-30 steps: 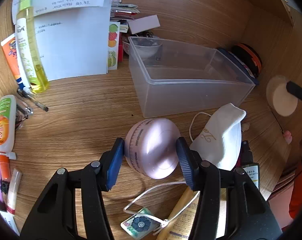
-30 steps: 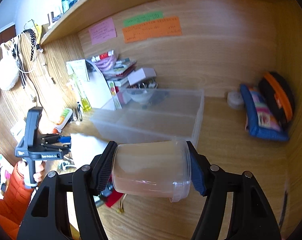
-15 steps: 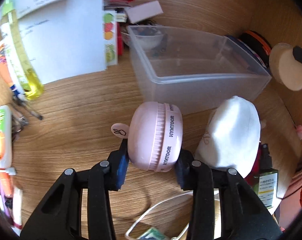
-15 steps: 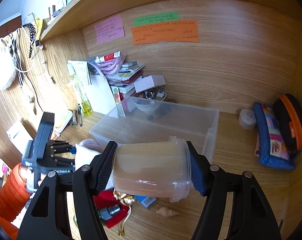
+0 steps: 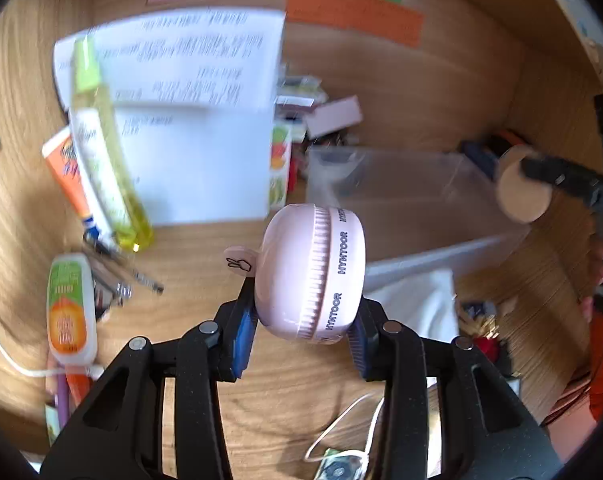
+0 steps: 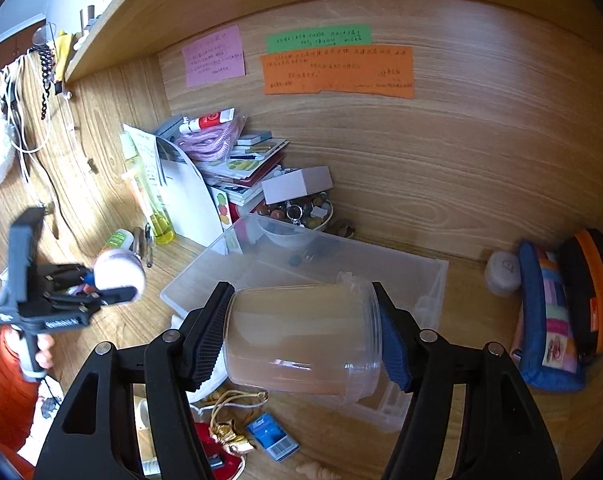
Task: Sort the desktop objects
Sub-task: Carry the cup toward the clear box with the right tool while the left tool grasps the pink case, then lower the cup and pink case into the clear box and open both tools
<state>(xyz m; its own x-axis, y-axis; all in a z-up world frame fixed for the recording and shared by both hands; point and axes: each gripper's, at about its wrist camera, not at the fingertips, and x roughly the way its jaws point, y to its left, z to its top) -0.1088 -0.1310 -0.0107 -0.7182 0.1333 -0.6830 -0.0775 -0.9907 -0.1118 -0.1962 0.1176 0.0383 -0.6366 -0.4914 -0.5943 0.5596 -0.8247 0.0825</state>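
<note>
Wooden desk (image 6: 461, 280), 2 loaded hand-held grippers.

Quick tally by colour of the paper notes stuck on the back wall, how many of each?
Pink note: 1
Green note: 1
Orange note: 1
Total: 3
</note>
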